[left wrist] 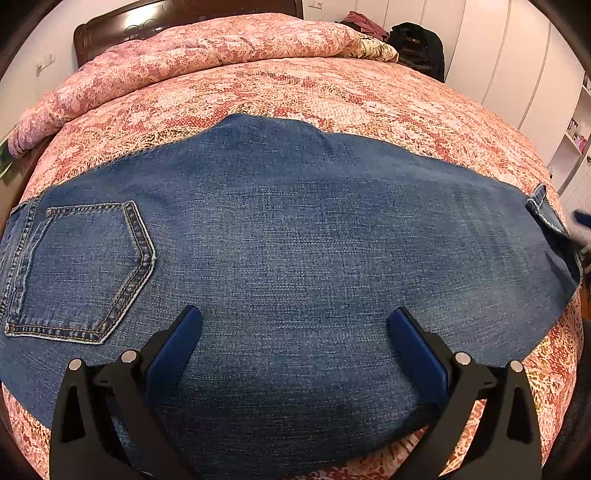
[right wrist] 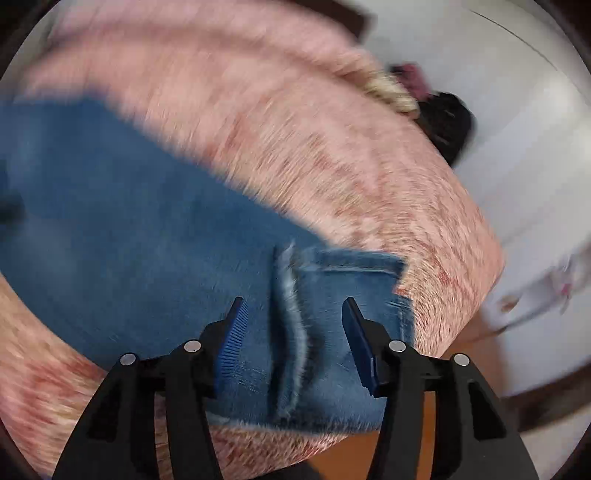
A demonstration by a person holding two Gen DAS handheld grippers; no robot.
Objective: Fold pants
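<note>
Blue jeans (left wrist: 288, 258) lie flat across the bed, folded lengthwise, with a back pocket (left wrist: 81, 269) at the left and the leg hems (left wrist: 539, 210) at the far right. My left gripper (left wrist: 295, 321) hovers open over the middle of the jeans, nothing between its blue pads. In the blurred right wrist view, my right gripper (right wrist: 293, 306) stands open above the frayed hem end (right wrist: 291, 325) of the jeans (right wrist: 129, 236). The hem lies in line with the gap between the pads, which do not press on it.
A pink and red floral bedspread (left wrist: 369, 96) covers the bed, with a rolled duvet (left wrist: 177, 51) and dark headboard (left wrist: 110, 26) at the back. Dark clothes (left wrist: 417, 44) sit at the far right corner. White wardrobe doors (left wrist: 517, 66) stand to the right. Orange floor (right wrist: 369, 454) shows past the bed edge.
</note>
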